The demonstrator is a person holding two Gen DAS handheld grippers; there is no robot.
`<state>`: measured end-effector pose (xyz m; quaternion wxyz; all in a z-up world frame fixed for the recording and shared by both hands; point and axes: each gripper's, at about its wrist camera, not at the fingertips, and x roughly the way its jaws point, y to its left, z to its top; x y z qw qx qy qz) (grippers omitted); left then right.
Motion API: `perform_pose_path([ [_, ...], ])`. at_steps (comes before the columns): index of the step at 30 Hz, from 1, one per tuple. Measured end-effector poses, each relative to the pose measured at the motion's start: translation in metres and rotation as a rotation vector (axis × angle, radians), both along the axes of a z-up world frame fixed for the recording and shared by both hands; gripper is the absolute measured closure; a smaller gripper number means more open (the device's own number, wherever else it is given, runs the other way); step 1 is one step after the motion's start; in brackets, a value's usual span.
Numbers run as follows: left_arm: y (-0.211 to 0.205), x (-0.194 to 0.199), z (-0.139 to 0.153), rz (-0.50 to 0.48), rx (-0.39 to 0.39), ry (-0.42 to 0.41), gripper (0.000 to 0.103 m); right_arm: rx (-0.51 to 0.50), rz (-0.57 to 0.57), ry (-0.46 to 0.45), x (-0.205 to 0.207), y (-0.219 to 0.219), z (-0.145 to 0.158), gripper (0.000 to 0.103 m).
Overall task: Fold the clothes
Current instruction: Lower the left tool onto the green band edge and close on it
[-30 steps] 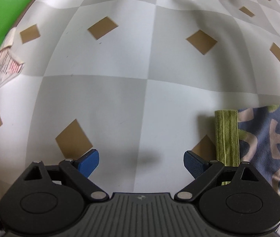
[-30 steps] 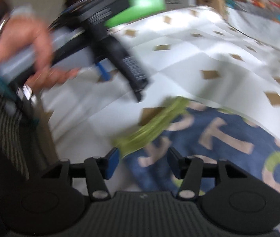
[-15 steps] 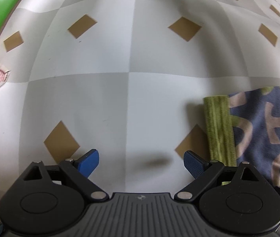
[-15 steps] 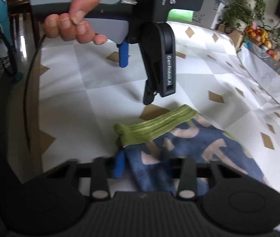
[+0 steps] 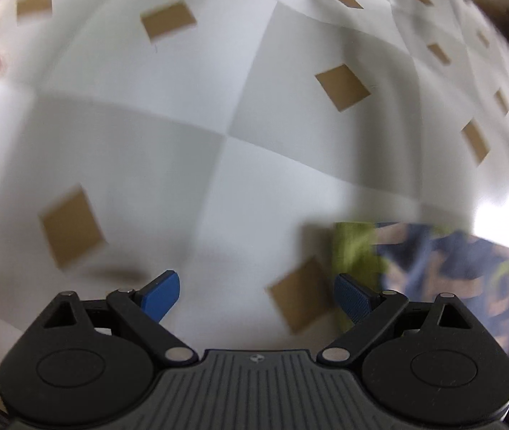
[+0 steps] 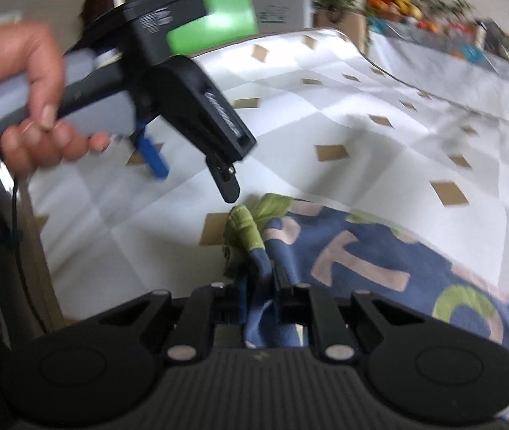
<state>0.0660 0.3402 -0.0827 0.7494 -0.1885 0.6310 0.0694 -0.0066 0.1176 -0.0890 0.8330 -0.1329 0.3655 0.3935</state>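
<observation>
Right tongs (image 6: 258,288), angled downward, are closing on the blue garment (image 6: 380,251); left tongs (image 5: 256,292) hang wide, pointing steeply down.

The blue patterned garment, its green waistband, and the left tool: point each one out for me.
blue patterned garment (image 6: 380,247): right wrist view, on the blue fabric beside the pink letter T.
green waistband (image 6: 245,227): right wrist view, on its bunched ribbed end.
left tool (image 5: 256,292): left wrist view, midway between its blue fingertips, over the tablecloth.

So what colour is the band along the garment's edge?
Olive green, ribbed band on the navy patterned garment; clearest in the right wrist view.
</observation>
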Motion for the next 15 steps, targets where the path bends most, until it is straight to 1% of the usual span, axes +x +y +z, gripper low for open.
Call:
perform_pose_path([
  [4,-0.007,0.003,-0.007,0.010,-0.065,0.023,0.010,0.030,-0.050,0.040,0.008,-0.008,0.002,0.091],
  [6,-0.004,0.010,-0.018,0.027,-0.127,0.049,0.010,0.044,-0.070,0.056,0.011,-0.011,0.003,0.091],
  [7,-0.012,0.009,-0.018,0.025,-0.149,0.063,0.010,0.048,-0.076,0.056,0.012,-0.012,0.004,0.091],
  [11,-0.031,0.016,-0.023,-0.008,-0.177,0.089,0.004,0.060,-0.094,0.057,0.013,-0.016,0.008,0.093],
  [13,-0.033,0.019,-0.025,0.026,-0.211,0.088,0.002,0.067,-0.104,0.063,0.015,-0.018,0.010,0.093],
  [15,-0.033,0.021,-0.027,0.066,-0.264,0.081,0.002,0.069,-0.109,0.067,0.015,-0.019,0.010,0.093],
])
